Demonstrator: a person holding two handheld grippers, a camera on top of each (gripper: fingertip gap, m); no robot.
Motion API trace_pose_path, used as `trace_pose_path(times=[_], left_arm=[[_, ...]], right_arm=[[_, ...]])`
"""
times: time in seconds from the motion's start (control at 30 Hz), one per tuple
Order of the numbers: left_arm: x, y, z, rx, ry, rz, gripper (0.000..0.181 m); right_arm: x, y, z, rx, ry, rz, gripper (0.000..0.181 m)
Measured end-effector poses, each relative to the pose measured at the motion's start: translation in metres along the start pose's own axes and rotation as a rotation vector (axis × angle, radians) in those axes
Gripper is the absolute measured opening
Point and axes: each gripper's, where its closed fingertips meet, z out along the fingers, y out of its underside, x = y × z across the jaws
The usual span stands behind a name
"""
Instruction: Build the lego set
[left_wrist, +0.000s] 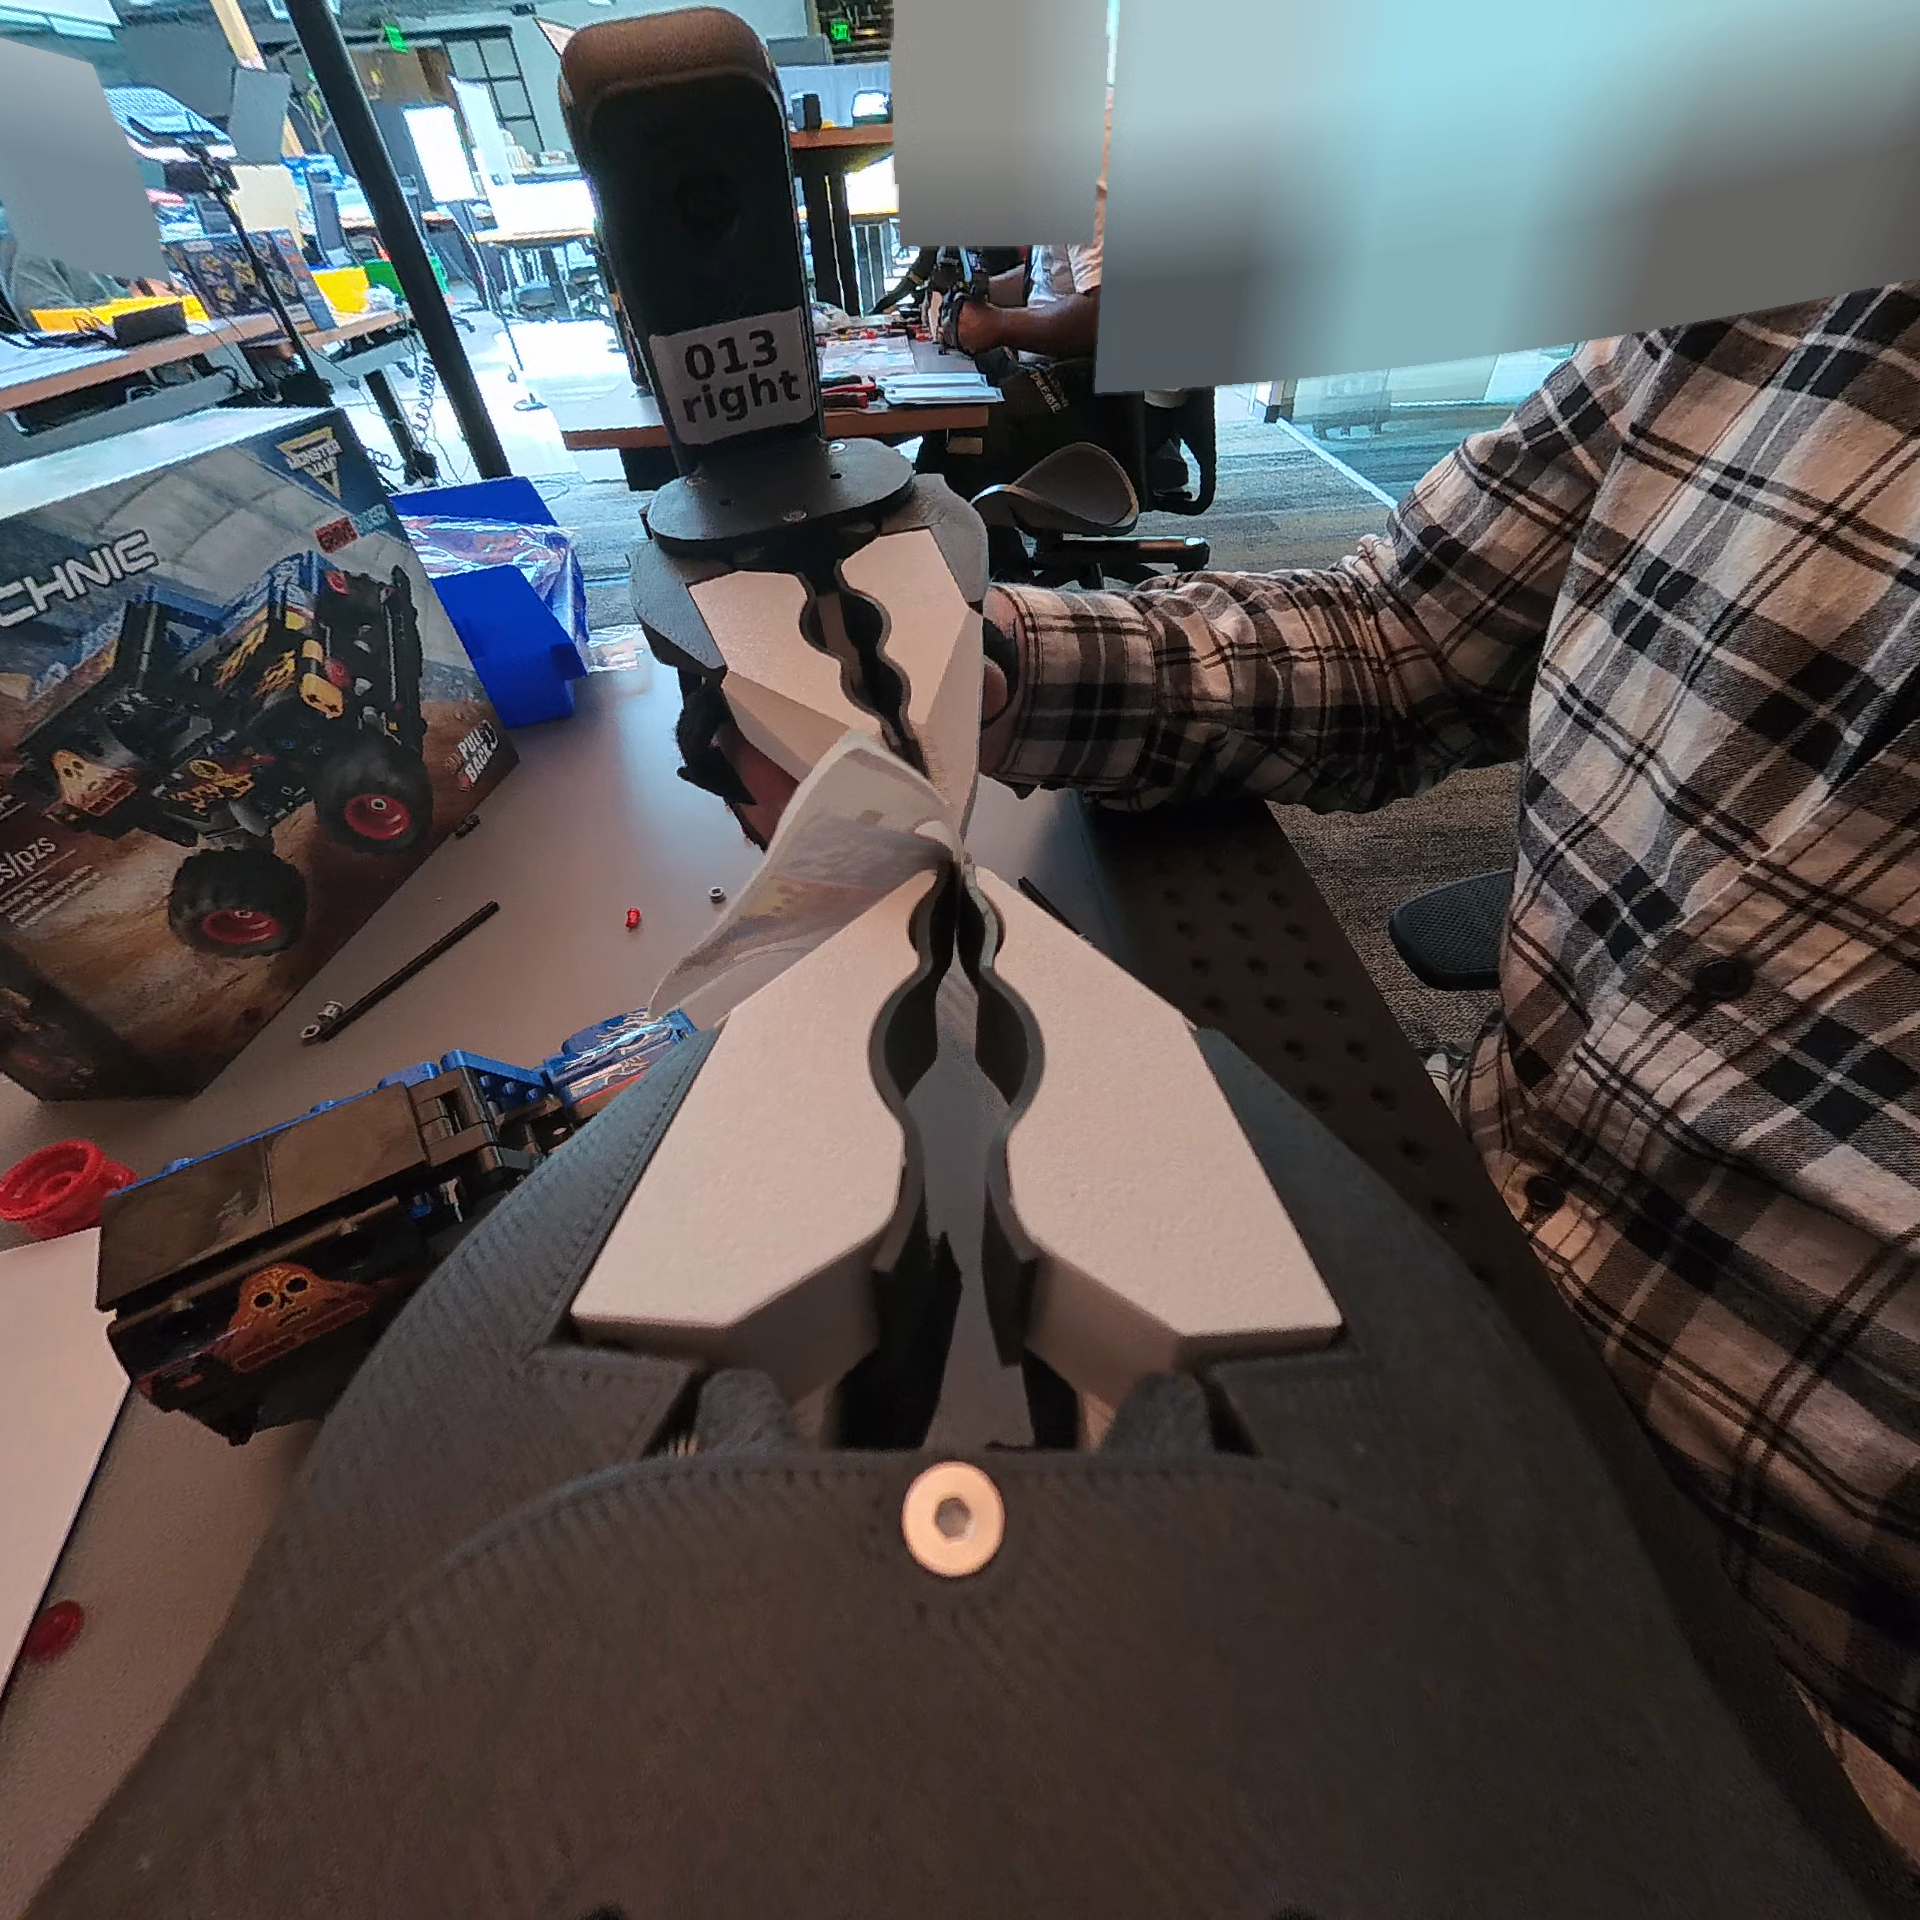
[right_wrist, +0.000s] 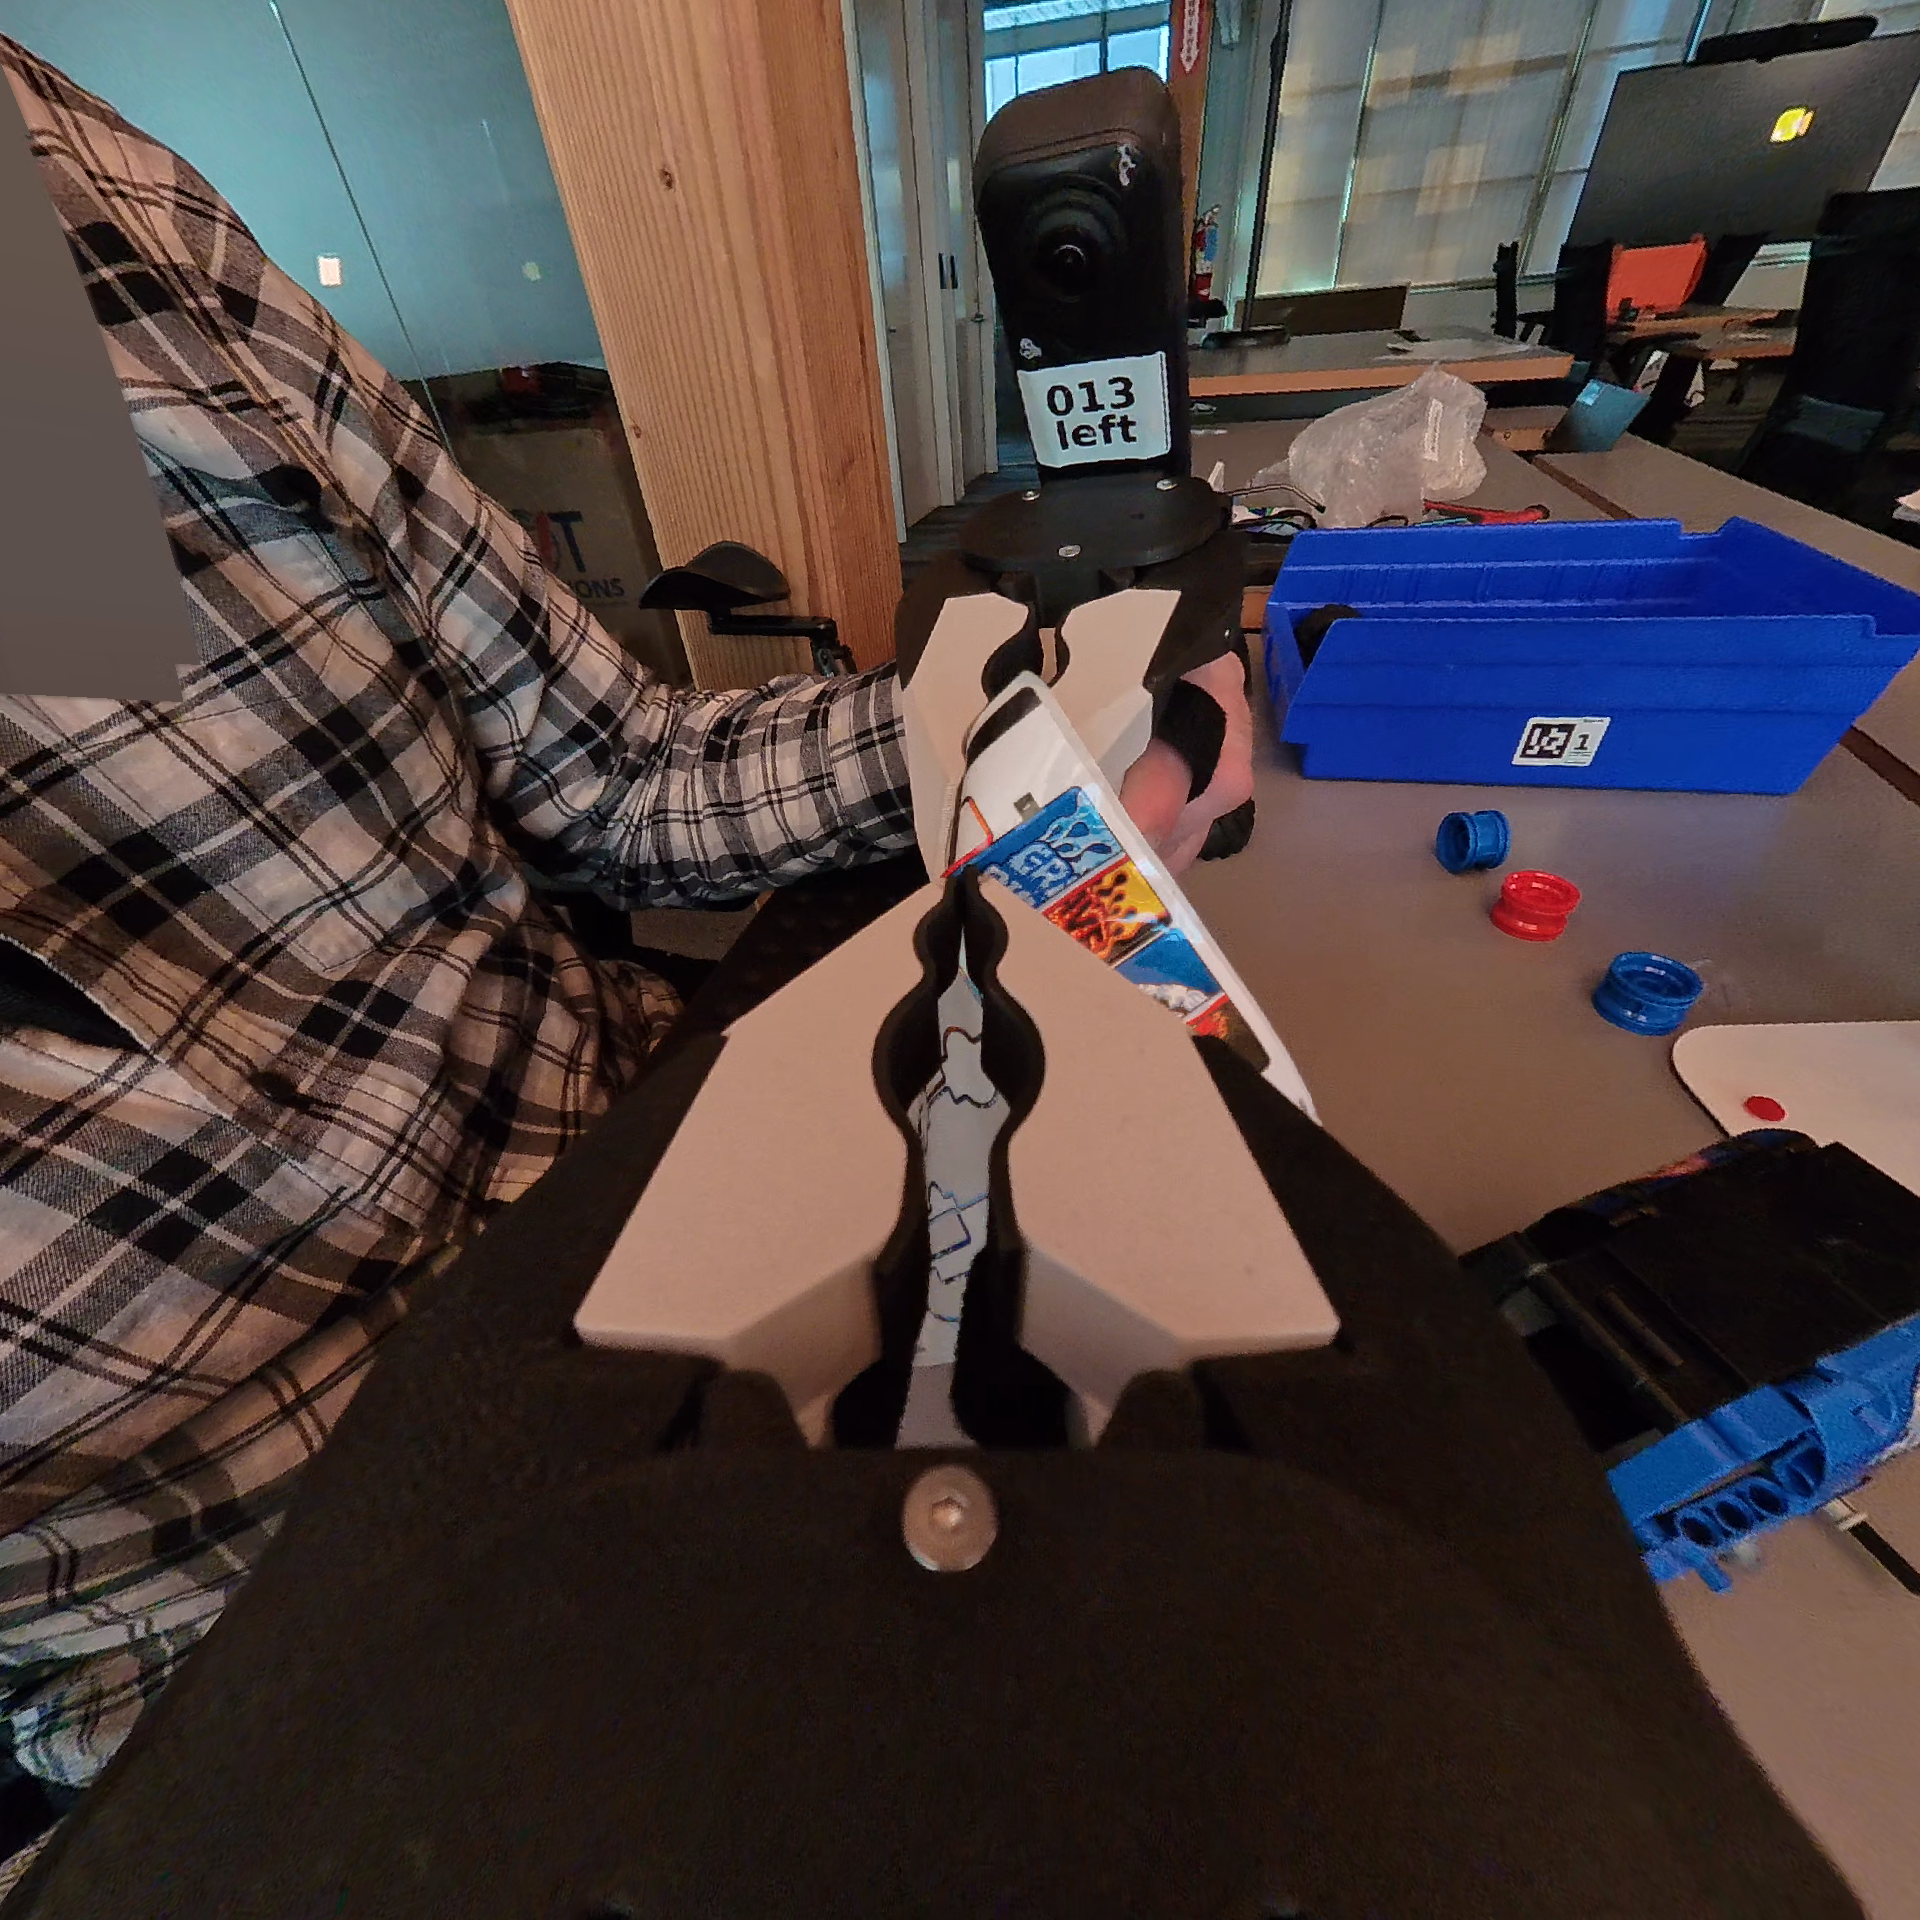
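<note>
A sticker sheet (right_wrist: 1107, 888) with blue, orange and yellow decals is held in the air between my two grippers, above the table's near edge. My right gripper (right_wrist: 966, 883) is shut on one end of it, and the sheet runs down between its fingers. My left gripper (left_wrist: 961, 878) is shut on the other end; the sheet's pale back (left_wrist: 810, 883) curls off to the left. In the left wrist view the right gripper (left_wrist: 935, 769) faces mine, tip to tip. The part-built black and blue truck (left_wrist: 312, 1195) lies on the table at the left and also shows in the right wrist view (right_wrist: 1714, 1299).
The set's box (left_wrist: 208, 727) stands at the left, with a blue bin (right_wrist: 1558, 655) behind. Two blue wheel hubs (right_wrist: 1472, 840) and a red one (right_wrist: 1535, 904) lie loose, also a black axle (left_wrist: 416, 966). A person's plaid sleeve (left_wrist: 1351, 675) is close.
</note>
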Motion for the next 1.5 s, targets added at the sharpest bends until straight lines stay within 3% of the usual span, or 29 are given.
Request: trace_pose_path(times=[0.47, 1.2, 1.5], left_arm=[[-0.002, 0.000, 0.000, 0.004, -0.001, -0.006, 0.000], [-0.002, -0.001, 0.000, -0.003, -0.017, 0.017, 0.000], [-0.007, 0.005, -0.001, 0.007, -0.037, -0.077, 0.000]], right_arm=[[0.001, 0.002, 0.000, -0.033, 0.032, -0.032, 0.007], [0.004, -0.001, -0.007, -0.003, 0.035, -0.025, 0.000], [0.015, 0.001, -0.014, -0.027, 0.098, -0.026, 0.000]])
